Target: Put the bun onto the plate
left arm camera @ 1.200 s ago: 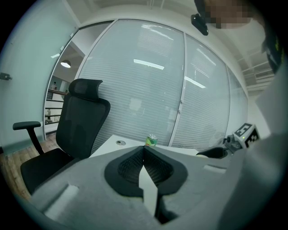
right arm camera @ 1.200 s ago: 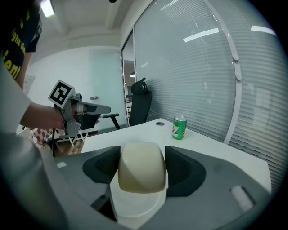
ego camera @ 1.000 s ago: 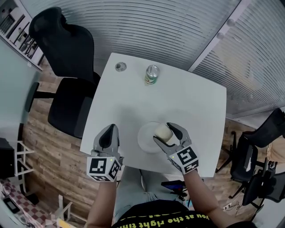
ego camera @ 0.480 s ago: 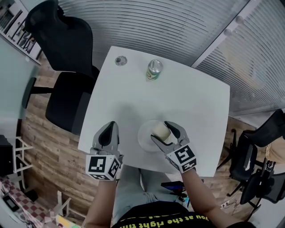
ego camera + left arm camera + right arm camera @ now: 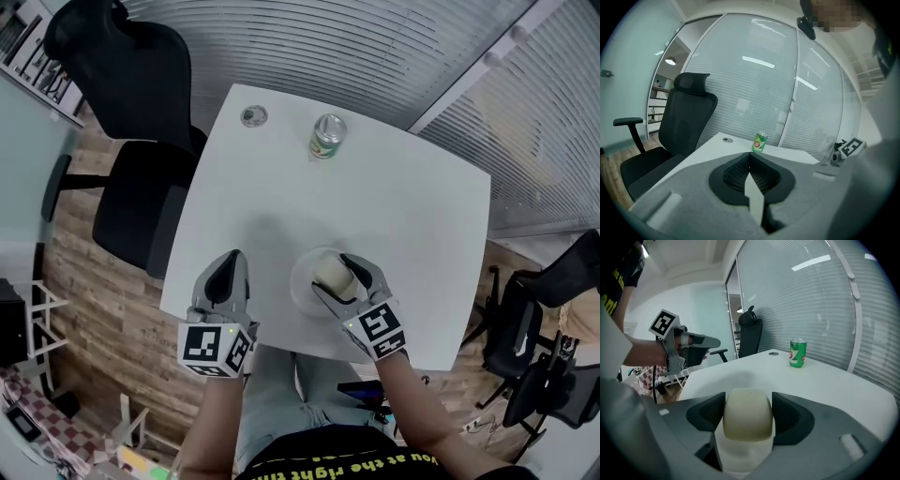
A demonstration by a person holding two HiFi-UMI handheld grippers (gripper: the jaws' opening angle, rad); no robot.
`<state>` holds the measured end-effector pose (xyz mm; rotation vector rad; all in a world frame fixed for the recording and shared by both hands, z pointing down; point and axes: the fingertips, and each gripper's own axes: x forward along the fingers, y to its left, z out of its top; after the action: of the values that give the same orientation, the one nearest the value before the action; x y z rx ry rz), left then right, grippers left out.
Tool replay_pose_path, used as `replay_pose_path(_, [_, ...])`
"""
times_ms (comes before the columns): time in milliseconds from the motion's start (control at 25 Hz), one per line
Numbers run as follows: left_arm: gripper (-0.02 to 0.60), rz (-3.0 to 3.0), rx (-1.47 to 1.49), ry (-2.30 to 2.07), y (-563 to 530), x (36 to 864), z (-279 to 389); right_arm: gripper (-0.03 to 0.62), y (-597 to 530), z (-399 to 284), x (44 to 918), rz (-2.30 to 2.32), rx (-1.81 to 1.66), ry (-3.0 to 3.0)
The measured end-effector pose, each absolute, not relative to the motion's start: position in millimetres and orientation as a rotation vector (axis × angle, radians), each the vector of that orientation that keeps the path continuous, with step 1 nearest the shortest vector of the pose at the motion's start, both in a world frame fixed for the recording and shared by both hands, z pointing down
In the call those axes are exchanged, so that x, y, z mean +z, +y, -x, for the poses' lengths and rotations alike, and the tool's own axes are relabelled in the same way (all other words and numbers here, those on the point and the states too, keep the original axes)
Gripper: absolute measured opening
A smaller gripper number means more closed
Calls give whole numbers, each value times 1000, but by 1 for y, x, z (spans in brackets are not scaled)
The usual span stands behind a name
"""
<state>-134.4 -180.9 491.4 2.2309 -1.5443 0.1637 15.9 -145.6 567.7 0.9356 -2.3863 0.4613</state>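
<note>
A pale, rounded bun [image 5: 330, 270] sits between the jaws of my right gripper [image 5: 335, 277], which is shut on it. The bun is over the small white plate [image 5: 302, 292] near the table's front edge; I cannot tell whether it touches the plate. In the right gripper view the bun [image 5: 747, 420] fills the gap between both dark pads, with the plate [image 5: 740, 458] showing just beneath. My left gripper [image 5: 228, 274] is to the left of the plate with its jaws shut and nothing in them, and its tips [image 5: 750, 159] meet in the left gripper view.
A green drink can [image 5: 326, 136] stands at the far side of the white table [image 5: 403, 216], with a round metal cap [image 5: 252, 116] to its left. A black office chair [image 5: 131, 197] is at the table's left; another chair [image 5: 534, 319] is at the right.
My right gripper with the bun has edged slightly left over the plate. The left gripper has stayed where it was.
</note>
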Motion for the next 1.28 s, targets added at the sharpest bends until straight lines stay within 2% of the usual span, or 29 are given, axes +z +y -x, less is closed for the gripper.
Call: replay_pose_path(1280, [0,-2207,161,-1558,-170,497,138,321,-126,-6,613,-803,373,-2278])
